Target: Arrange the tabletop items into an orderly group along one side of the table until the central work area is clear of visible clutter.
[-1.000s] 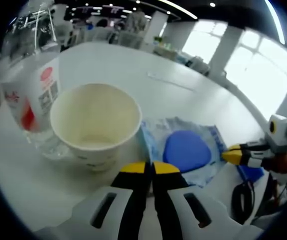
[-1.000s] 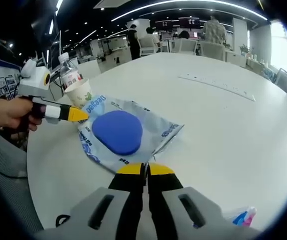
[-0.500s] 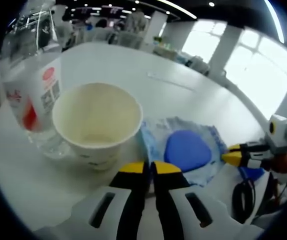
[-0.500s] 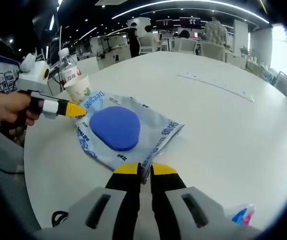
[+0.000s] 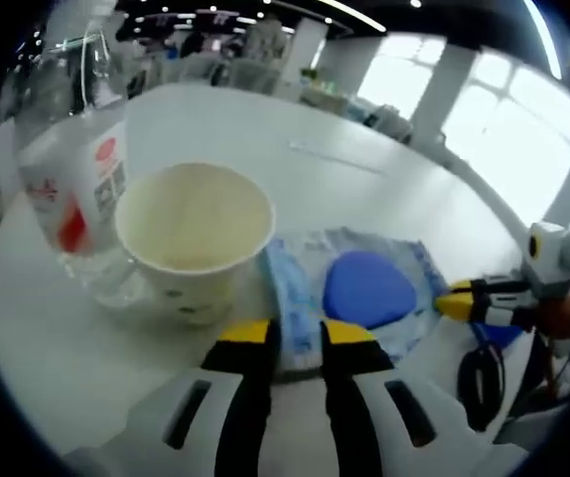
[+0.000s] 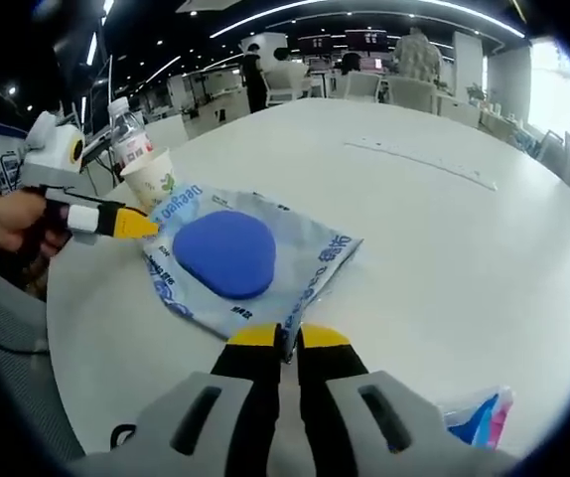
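Though blurry, left gripper [image 5: 296, 335] now parted.

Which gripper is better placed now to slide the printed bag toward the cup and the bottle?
Right, probably. The right gripper is already shut on the near edge of the printed bag. The left gripper stands open by the paper cup and water bottle.

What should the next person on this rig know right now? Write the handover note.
Left gripper: open, jaws at the near edge of the packet, holding nothing.
Right gripper: shut on the packet's opposite corner.
Cup and bottle stand close together by the table edge, with the packet lying flat right beside the cup.
Done: those three sit along one side.
Left: release the packet, then bring over the small wrapper and the long strip out on the table.
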Tool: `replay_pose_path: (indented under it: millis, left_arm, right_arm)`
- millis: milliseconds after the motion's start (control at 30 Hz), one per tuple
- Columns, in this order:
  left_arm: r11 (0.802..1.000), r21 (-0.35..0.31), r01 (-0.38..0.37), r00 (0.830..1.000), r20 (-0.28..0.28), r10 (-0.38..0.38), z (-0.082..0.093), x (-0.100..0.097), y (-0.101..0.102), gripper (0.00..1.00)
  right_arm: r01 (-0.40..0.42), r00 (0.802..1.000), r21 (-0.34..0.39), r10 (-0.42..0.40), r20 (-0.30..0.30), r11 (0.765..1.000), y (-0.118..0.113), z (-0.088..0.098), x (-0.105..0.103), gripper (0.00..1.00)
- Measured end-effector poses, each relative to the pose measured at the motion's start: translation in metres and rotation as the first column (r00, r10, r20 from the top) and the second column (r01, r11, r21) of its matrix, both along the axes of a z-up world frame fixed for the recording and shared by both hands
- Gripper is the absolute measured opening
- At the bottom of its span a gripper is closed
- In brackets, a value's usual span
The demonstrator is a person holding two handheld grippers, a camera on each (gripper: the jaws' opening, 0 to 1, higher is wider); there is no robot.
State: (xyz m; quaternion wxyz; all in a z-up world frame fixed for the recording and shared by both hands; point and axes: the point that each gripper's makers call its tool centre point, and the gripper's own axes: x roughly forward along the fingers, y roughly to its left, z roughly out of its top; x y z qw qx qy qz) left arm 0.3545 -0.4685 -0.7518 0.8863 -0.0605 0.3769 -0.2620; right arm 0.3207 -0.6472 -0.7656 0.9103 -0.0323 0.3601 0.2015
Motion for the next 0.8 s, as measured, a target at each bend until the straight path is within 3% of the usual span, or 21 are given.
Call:
replay_pose_path:
  millis: [400, 633, 800]
  left_arm:
    - [0.998, 0.027, 0.056, 0.998, 0.041, -0.057, 0.015, -0.025, 0.006, 0.27]
    - [0.995, 0.017, 0.093, 0.991, 0.091, -0.095, 0.037, -0.039, 0.010, 0.32]
    - [0.993, 0.021, 0.116, 0.980, 0.159, -0.118, 0.061, -0.045, 0.011, 0.36]
  right_arm:
    - [0.024, 1.000, 0.008, -0.024, -0.004, 1.000, 0.000, 0.000, -0.002, 0.04]
    - [0.040, 0.999, 0.029, -0.040, -0.014, 0.999, 0.000, 0.000, -0.003, 0.04]
    - [0.004, 1.000, -0.009, -0.004, 0.010, 1.000, 0.001, 0.000, -0.004, 0.06]
